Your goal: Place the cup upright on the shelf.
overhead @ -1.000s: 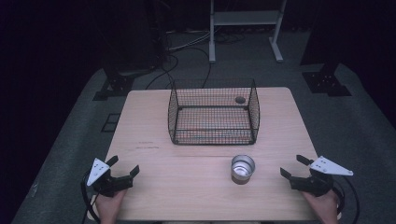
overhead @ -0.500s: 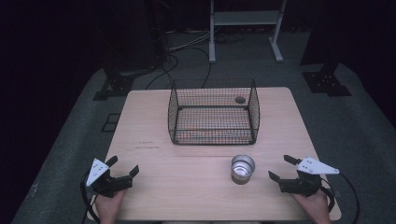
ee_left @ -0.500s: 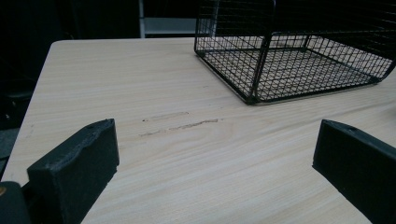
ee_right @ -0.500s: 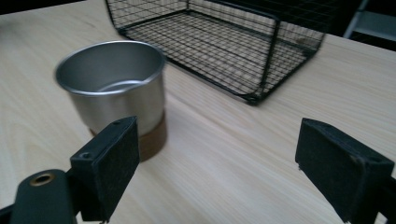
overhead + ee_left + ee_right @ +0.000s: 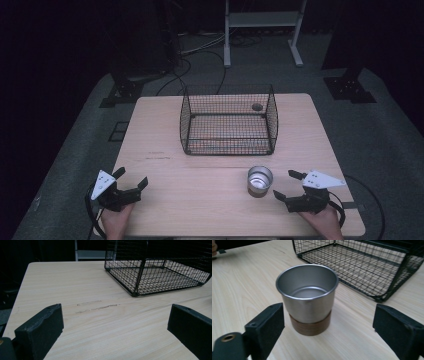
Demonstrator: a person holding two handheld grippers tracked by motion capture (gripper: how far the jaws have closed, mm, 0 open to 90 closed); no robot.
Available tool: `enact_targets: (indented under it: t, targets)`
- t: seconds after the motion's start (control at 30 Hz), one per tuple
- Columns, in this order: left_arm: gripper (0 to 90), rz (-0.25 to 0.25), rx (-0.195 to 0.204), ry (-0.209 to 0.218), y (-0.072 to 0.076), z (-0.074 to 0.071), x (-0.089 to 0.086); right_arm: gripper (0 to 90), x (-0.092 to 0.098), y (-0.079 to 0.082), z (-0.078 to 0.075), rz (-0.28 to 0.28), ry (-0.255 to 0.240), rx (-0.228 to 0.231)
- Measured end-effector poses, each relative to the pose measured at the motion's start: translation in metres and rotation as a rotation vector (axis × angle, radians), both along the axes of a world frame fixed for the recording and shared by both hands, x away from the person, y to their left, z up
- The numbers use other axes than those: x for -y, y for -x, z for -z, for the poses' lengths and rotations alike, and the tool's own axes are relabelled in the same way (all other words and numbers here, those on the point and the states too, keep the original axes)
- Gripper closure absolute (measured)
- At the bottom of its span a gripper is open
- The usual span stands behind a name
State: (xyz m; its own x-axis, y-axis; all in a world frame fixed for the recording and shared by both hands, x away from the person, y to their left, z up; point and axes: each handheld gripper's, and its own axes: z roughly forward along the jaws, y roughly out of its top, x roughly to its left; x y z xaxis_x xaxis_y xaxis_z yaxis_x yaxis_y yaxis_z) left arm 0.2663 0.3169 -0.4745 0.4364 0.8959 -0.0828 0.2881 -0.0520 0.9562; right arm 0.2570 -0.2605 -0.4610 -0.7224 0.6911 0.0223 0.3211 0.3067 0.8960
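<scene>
We look down on a light wooden table (image 5: 165, 120) in a dark room, and a person's two hands come in from the near edge, each holding a black two-jaw gripper. A metal cup (image 5: 260, 180) with a brown band round its base stands upright on the near right part of the table, just in front of a black wire basket (image 5: 227, 122) that sits at the middle of the far half. The right gripper (image 5: 287, 186) lies low over the table just to the right of the cup, pointing at it, apart from it. Its jaws have just been opening and now stand wide; in the right gripper view the cup (image 5: 308, 298) stands ahead between the two black jaw tips, touched by neither. A small dark round object (image 5: 257, 106) lies inside the basket near its far right corner; we cannot tell what it is. The left gripper (image 5: 131, 177) rests at the near left corner of the table, well apart from the cup, its jaws wide with bare wood between them. In the left gripper view, faint scuff marks (image 5: 97, 307) cross the wood ahead.
</scene>
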Motion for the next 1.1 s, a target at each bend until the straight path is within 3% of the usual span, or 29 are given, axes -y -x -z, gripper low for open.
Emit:
enact_targets:
  t: [0.37,0.5,1.1]
  targets:
    - [0.0,0.001,-0.002,-0.001,0.000,0.000,0.001,6.9,-0.022,-0.004,0.005,-0.029,0.009,-0.025]
    - [0.0,0.002,0.000,0.000,0.000,0.000,0.000,2.2,-0.028,-0.006,0.007,-0.035,0.013,-0.038]
    - [0.0,0.003,0.003,-0.001,0.000,-0.001,0.001,2.2,-0.054,-0.020,0.014,-0.007,0.038,-0.063]
